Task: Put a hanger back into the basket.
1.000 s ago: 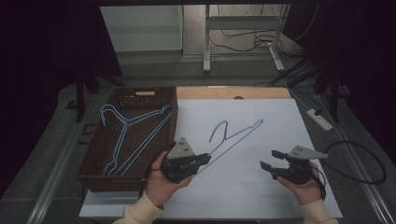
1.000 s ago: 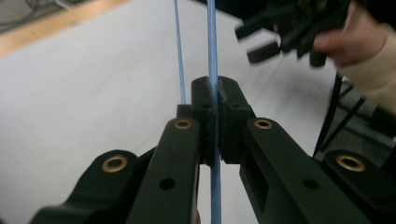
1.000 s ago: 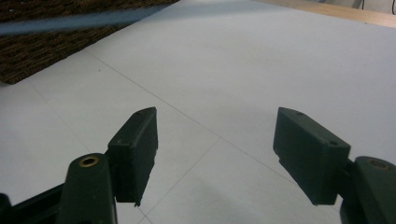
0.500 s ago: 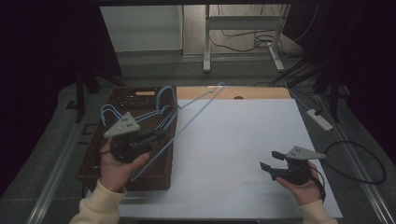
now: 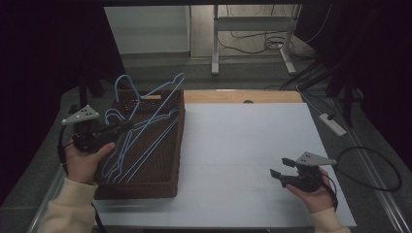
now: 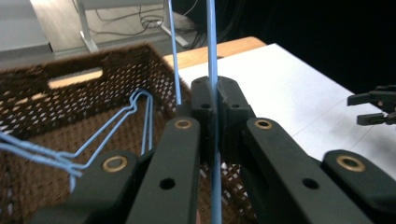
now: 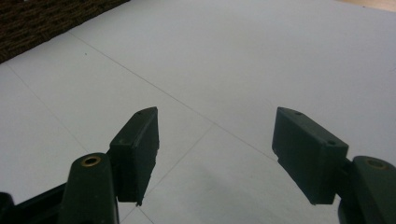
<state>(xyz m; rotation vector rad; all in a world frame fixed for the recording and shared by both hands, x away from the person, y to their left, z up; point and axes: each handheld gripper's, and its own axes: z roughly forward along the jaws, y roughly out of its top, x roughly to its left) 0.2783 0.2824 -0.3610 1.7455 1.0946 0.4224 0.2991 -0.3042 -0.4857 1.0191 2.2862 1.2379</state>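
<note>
A blue wire hanger hangs tilted over the brown woven basket, its far end reaching past the basket's back rim. My left gripper is shut on it above the basket's left side. In the left gripper view the jaws press together on the hanger's thin blue wire. More blue hangers lie inside the basket. My right gripper stands open low over the white sheet at the front right. Nothing is between its fingertips.
The basket sits at the left edge of the white sheet. A wooden table strip runs behind the sheet. A white power strip and cables lie right of the table. A table leg and more cables stand at the back.
My left gripper has carried the blue hanger from the middle of the sheet leftwards and slightly up, to above the basket. The right gripper has stayed in place.
</note>
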